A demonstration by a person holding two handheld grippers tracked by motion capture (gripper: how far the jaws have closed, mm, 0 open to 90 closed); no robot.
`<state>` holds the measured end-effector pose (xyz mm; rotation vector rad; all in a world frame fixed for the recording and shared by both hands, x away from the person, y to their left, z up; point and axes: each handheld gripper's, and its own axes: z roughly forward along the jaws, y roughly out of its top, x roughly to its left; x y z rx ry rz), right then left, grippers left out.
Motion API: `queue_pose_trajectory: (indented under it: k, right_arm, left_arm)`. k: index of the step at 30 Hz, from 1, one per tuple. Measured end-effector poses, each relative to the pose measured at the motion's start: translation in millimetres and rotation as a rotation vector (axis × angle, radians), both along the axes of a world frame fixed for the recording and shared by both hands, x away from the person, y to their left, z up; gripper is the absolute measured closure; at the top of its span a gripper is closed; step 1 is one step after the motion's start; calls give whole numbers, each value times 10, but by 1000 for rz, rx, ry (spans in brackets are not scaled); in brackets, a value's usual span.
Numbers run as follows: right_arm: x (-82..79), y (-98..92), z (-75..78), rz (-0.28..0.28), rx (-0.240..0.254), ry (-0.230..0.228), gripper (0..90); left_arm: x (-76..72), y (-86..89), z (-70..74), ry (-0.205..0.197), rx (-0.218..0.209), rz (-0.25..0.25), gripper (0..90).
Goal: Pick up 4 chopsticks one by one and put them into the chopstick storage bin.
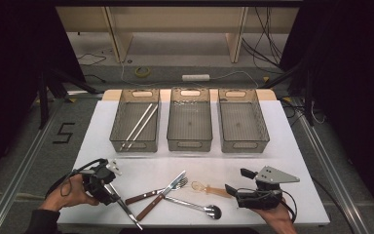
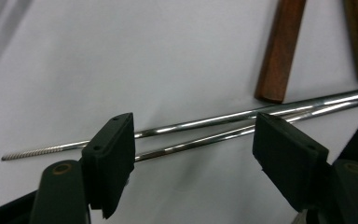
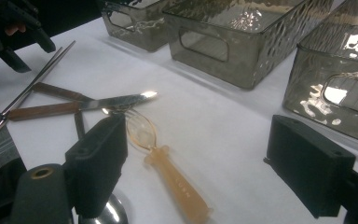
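Hovering at about seven o'clock on the white surface, the left claw stands spread over a pair of metal chopsticks, which lie flat between its pads; the pads do not press them. The sticks sit slightly fanned, not parallel, so a squeeze from here could catch one and roll the other away, or skid both on the smooth surface. Their far ends run close under the wooden handles of a knife and a fork, so a careless lift might drag those along. At six o'clock a metal spoon and an amber plastic spoon lie near each other. At five o'clock the right claw hangs spread and empty, just beside the plastic spoon.

Three smoky plastic bins stand side by side at twelve o'clock: the left bin holds two chopsticks, while the middle bin and the right bin hold nothing.
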<state>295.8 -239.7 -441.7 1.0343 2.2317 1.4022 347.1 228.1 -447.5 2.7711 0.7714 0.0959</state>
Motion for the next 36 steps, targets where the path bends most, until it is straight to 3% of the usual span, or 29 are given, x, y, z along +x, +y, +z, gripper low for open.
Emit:
queue_pose_trajectory:
  k: [3,12,36]
  right_arm:
    - [3,1,-3,3,0,2,212]
    - [2,0,-2,3,0,1,213]
    - [2,9,-5,4,-3,5,214]
  left_arm:
    - [10,-21,-7,-2,10,-47,277]
    - [31,-45,-41,7,14,-83,260]
    - [70,-51,-134,26,-3,-131,257]
